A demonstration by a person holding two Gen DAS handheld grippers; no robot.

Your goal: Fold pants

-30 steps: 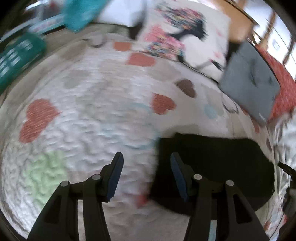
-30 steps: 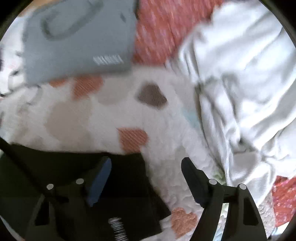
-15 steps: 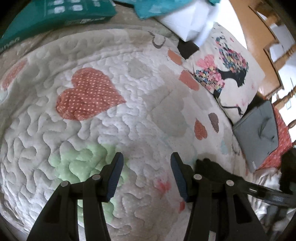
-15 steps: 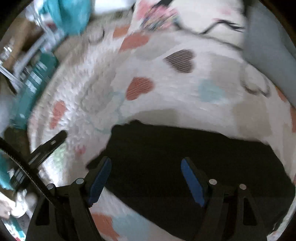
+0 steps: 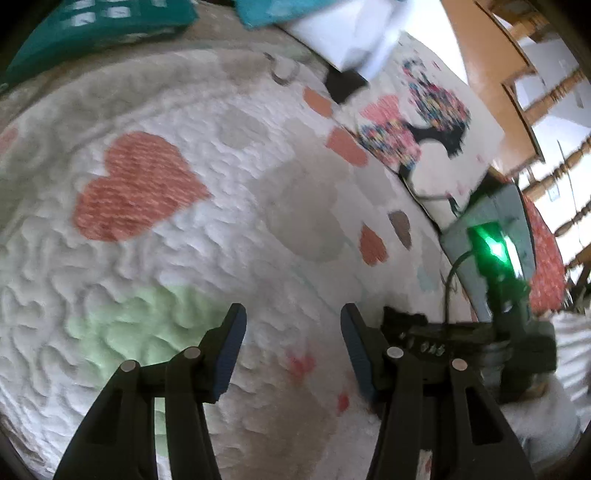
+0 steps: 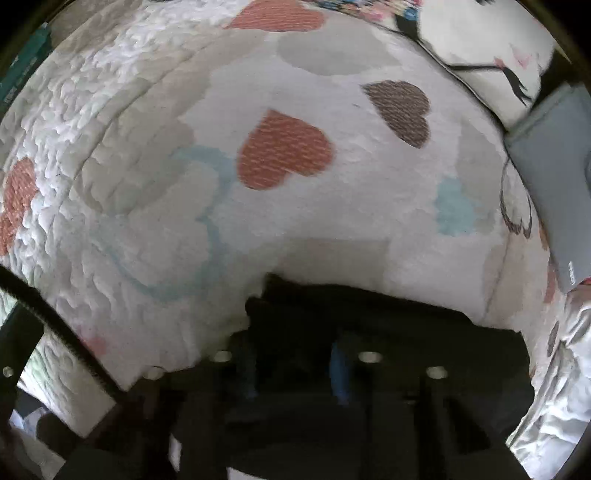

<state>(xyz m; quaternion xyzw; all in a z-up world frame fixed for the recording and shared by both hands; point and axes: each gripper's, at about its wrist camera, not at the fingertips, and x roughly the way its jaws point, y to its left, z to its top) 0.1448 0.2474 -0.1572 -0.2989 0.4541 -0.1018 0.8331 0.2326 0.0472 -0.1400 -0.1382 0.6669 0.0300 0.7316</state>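
Note:
The black pants (image 6: 388, 317) lie folded on the heart-patterned quilt (image 6: 258, 221), filling the bottom of the right wrist view. My right gripper (image 6: 291, 369) sits low over the pants with its jaws narrowed around a raised bit of the black cloth; the dark fabric hides how firmly they hold. My left gripper (image 5: 291, 347) is open and empty over bare quilt (image 5: 184, 258), to the left of the pants. The right gripper's body (image 5: 480, 332) with a green light shows at the right of the left wrist view, and hides most of the pants there.
A printed pillow (image 5: 424, 125) and a folded grey garment (image 6: 554, 177) lie at the far side of the bed. White crumpled bedding (image 6: 561, 387) lies to the right. Teal packages (image 5: 92, 29) sit at the far left. A wooden headboard (image 5: 517, 55) stands behind.
My right gripper has dropped onto the black pants and its jaws have narrowed from wide open. My left gripper has swung away to the left over bare quilt and stays open.

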